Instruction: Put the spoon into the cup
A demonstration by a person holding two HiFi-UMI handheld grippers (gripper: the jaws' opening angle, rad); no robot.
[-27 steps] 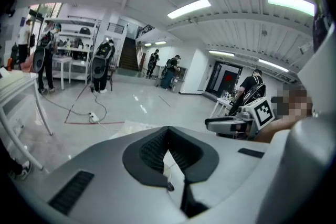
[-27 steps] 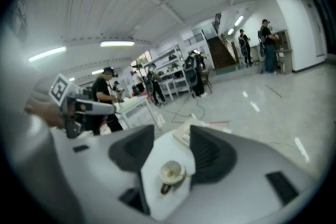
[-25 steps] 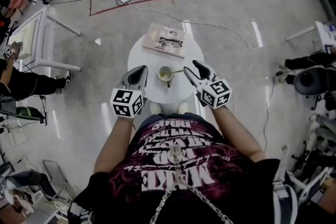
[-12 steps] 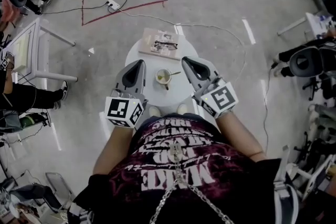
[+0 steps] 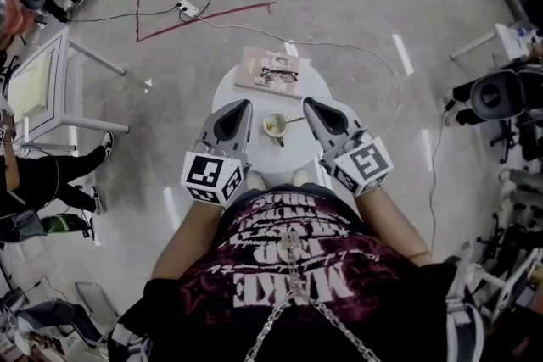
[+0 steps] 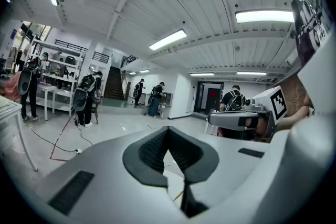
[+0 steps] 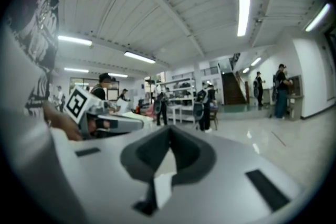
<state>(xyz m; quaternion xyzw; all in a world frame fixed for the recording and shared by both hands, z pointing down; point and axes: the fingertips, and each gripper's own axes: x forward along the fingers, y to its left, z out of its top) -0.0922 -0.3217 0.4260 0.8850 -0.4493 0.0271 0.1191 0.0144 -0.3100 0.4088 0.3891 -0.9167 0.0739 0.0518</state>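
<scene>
In the head view, you are holding the grey left gripper [image 5: 239,108] and grey right gripper [image 5: 312,106] on either side of the small pale cup [image 5: 275,125] on the round white table [image 5: 227,93]. The thin metal spoon [image 5: 294,120] is already leaning inside the cup. In the left gripper view, the left gripper [image 6: 168,131] is keeping its jaws together on nothing. In the right gripper view, the right gripper [image 7: 169,128] is likewise pressing closed and empty, probably because the job looks done.

Open lab hall: polished floor [image 5: 356,4], red tape lines [image 5: 208,13], power strip [image 5: 188,10], worktable [image 5: 38,80], equipment shelves [image 7: 178,94].
</scene>
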